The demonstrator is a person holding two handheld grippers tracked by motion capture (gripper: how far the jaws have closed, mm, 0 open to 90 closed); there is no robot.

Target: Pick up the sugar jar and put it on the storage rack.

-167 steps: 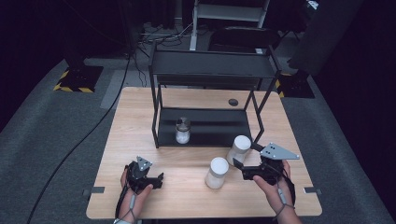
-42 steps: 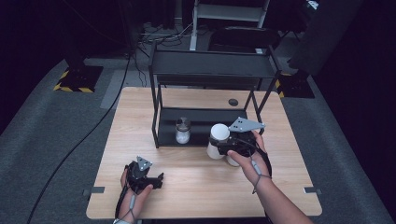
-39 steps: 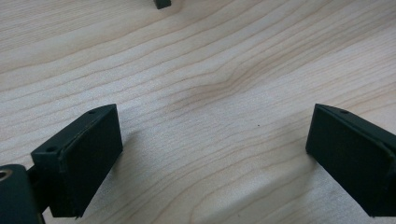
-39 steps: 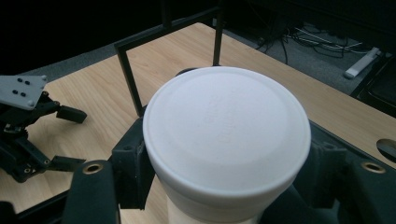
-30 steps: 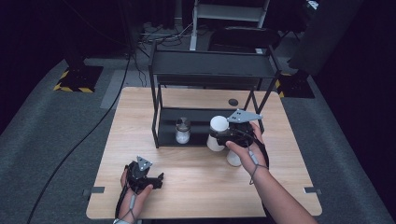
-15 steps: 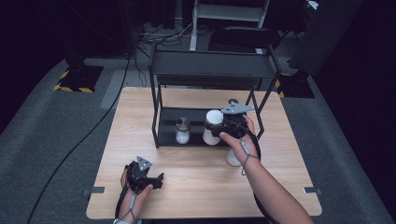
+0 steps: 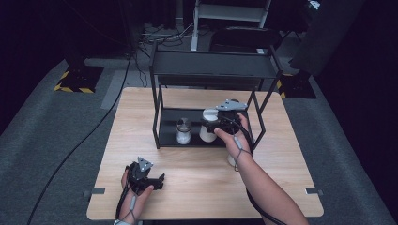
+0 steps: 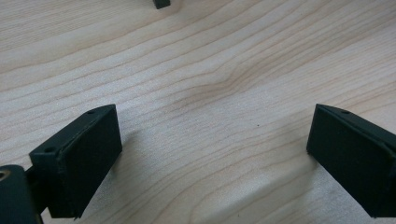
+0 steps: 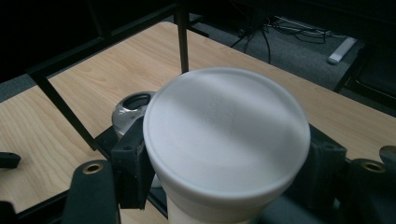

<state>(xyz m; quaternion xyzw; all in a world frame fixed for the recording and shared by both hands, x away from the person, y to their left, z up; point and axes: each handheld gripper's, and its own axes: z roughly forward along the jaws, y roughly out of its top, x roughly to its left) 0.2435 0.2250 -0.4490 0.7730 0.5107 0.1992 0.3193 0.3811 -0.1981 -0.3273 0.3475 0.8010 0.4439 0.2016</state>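
In the high view, the right hand-held gripper (image 7: 212, 125) is clamping a white lidded jar (image 7: 208, 126) at the black rack's (image 7: 213, 70) lower shelf, just beside a glass shaker (image 7: 183, 131). The left hand-held gripper (image 7: 157, 180) is resting on the worktop (image 7: 197, 183), well apart. In the left gripper view, its jaws are standing wide apart over bare wood. In the right gripper view, both jaws are pressing the jar's (image 9: 226, 140) sides below its lid, the shaker (image 9: 130, 109) sitting just behind.

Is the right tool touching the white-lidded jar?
Touching. In the right gripper view, the right tool has both black jaws pressed against the sides of the white-lidded jar, just under its lid.
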